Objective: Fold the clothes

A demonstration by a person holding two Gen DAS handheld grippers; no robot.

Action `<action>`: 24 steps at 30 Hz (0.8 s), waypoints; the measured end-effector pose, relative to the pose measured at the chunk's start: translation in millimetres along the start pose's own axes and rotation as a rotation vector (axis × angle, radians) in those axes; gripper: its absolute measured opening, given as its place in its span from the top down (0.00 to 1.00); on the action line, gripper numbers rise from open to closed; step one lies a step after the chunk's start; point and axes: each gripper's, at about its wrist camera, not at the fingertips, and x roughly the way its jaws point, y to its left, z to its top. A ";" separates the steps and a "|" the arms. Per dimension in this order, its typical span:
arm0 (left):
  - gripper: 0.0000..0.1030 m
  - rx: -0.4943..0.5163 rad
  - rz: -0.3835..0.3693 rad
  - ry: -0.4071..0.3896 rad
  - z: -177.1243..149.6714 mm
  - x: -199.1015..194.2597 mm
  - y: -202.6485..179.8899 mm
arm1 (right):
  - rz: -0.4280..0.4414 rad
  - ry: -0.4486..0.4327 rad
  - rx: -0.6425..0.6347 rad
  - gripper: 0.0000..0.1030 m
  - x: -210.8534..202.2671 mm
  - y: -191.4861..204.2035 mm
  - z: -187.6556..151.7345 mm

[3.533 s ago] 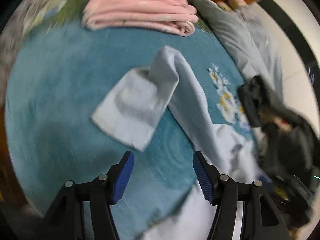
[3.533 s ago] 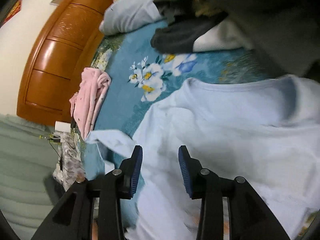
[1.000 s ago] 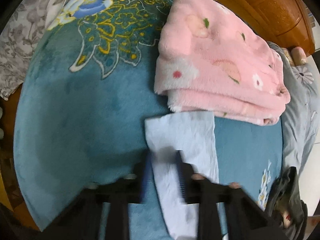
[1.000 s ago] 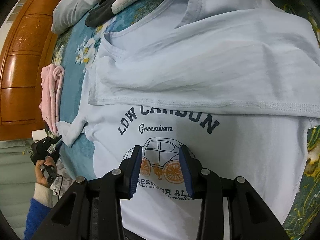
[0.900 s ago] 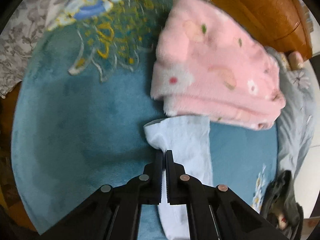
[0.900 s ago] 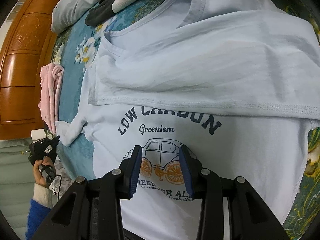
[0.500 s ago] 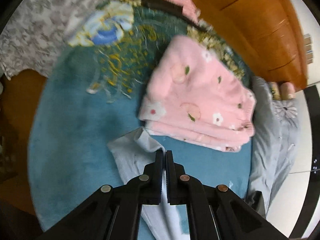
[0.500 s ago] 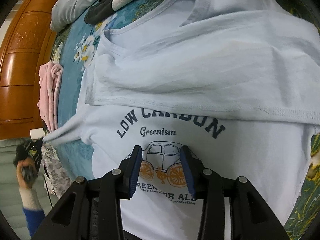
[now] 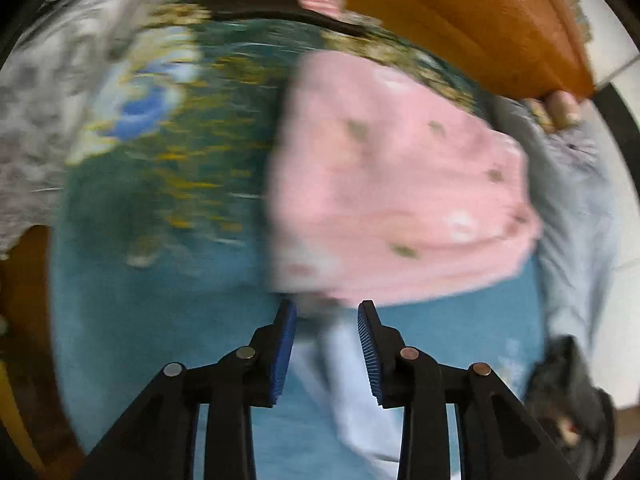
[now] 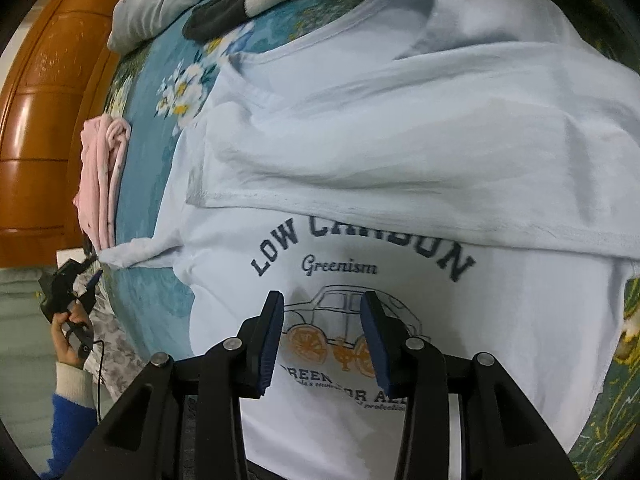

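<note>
Both grippers stand with their jaws apart, holding nothing. Nearest, the right gripper (image 10: 322,340) hovers over the car print on the pale blue T-shirt (image 10: 400,152), which lies spread on the teal bedspread (image 10: 148,184) with its far half already folded over. Further off, the sleeve (image 10: 132,252) lies stretched toward the pink folded garment (image 9: 400,200), the left gripper (image 9: 326,348) just above it. Probably best: pinch the sleeve at its hem, carry it flat across the chest, and keep clear of the pink pile.
</note>
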 end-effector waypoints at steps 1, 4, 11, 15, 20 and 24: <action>0.66 -0.026 0.015 0.003 -0.4 2.8 12.1 | -0.004 0.002 -0.009 0.59 1.1 2.8 0.6; 0.66 -0.029 0.033 0.027 -5.2 16.8 23.3 | -0.009 0.007 -0.011 0.59 3.5 5.9 1.3; 0.68 0.094 0.063 0.015 -13.5 32.8 2.2 | -0.026 0.009 0.001 0.59 5.9 8.3 1.9; 0.68 0.065 0.022 0.015 -14.3 31.5 5.2 | -0.032 0.011 0.005 0.59 6.5 8.5 1.4; 0.71 0.030 -0.004 0.015 -16.4 29.6 11.8 | -0.040 0.011 0.001 0.58 11.0 11.5 3.7; 0.98 0.039 -0.026 0.033 -17.4 29.3 0.1 | -0.037 0.016 0.005 0.57 13.0 13.2 6.6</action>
